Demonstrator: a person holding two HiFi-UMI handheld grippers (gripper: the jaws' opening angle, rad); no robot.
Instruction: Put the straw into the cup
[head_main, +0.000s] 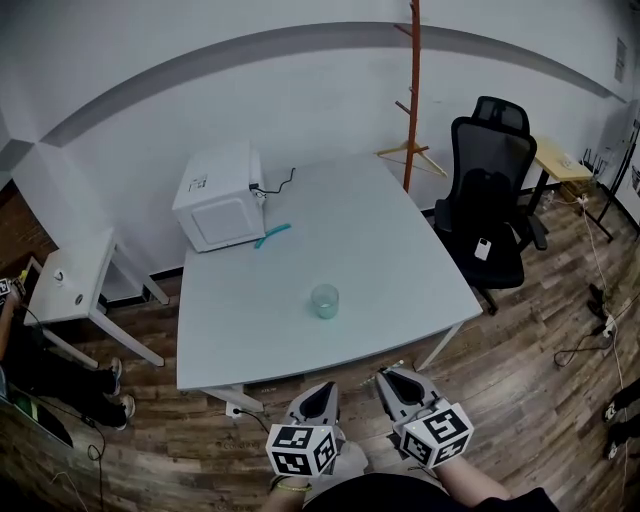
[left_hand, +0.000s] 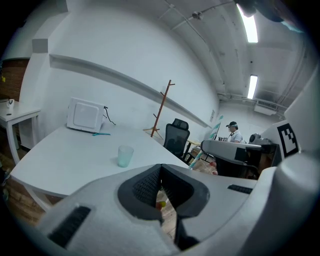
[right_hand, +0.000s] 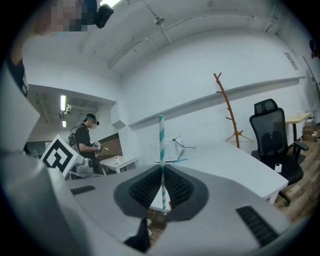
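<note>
- White walls and a wood-plank floor (head_main: 520, 330) surround a pale, smooth table (head_main: 250, 340). A black office chair (head_main: 490, 200) stands at 2 o'clock from the table's middle, and a thin wooden coat stand (head_main: 411, 90) at 1 o'clock.
- A boxy white appliance (head_main: 218, 195) sits at the table's far left corner. A small teal object (head_main: 272, 235) lies just beside it; what it is cannot be told.
- The cup (head_main: 324, 300) stands upright near the front edge, at 12 o'clock from both grippers and well apart from them. It is translucent pale green and looks like thin plastic, so it is probably light and would tip over from a side push.
- The straw (right_hand: 161, 145) is in the right gripper (right_hand: 162, 170). The ribbed black pads are pressed together on its lower part, and most of its length rises upright above them.
- It is a thin tube with teal and white spiral stripes, seemingly paper: very light and fairly stiff, but a hard squeeze would likely flatten it. A gentle pinch near one end seems right, because it leaves a long free end to go into the cup.
- The left gripper (left_hand: 161, 168) has its jaws together with nothing between them. It is at 9 o'clock from the right one and could steady the cup.
</note>
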